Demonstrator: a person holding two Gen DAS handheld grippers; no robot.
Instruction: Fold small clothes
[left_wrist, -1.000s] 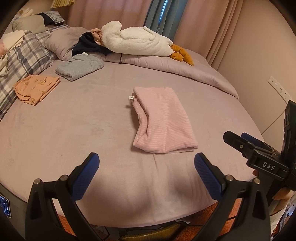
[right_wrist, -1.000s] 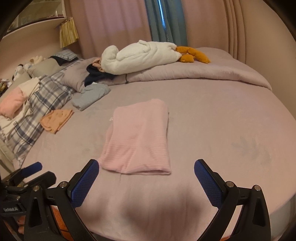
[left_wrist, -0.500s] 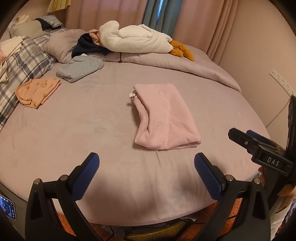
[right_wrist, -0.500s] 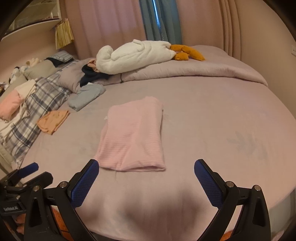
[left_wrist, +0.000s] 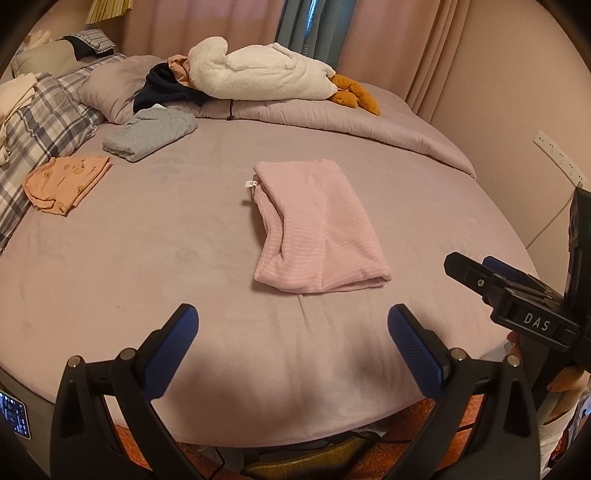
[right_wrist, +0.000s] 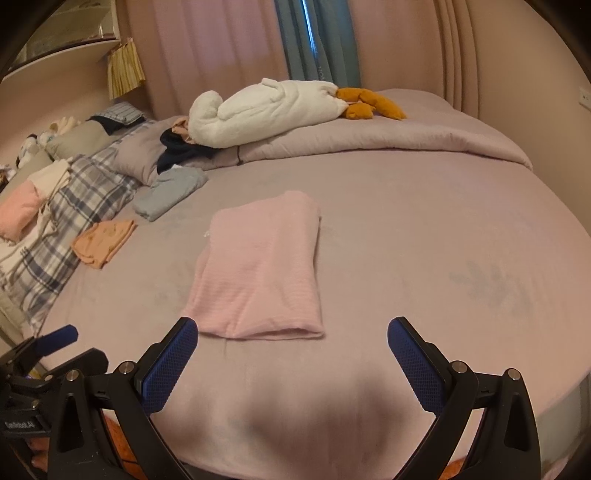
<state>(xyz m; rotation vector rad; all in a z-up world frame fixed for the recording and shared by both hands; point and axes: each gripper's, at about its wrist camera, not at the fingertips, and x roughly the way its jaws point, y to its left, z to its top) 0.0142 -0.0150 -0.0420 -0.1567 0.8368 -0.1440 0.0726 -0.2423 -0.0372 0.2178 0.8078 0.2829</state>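
Observation:
A pink striped garment (left_wrist: 317, 225) lies folded into a long rectangle in the middle of the mauve bed (left_wrist: 147, 266); it also shows in the right wrist view (right_wrist: 262, 266). A small white tag (left_wrist: 251, 183) sticks out at its far left corner. My left gripper (left_wrist: 293, 345) is open and empty above the bed's near edge, short of the garment. My right gripper (right_wrist: 293, 347) is open and empty, its left pad (right_wrist: 170, 363) close to the garment's near left corner. The right gripper also appears at the right of the left wrist view (left_wrist: 517, 291).
A folded grey garment (left_wrist: 149, 134) and a folded orange garment (left_wrist: 66, 177) lie at the far left. A white plush goose (left_wrist: 258, 74), dark clothes (left_wrist: 166, 88) and a rolled duvet (left_wrist: 351, 118) lie at the back. A plaid pillow (left_wrist: 40, 125) lies left. A wall stands right.
Both grippers have drifted slightly, so the pink garment sits a little nearer in the right wrist view. Both stay open. The garment has not moved on the bed.

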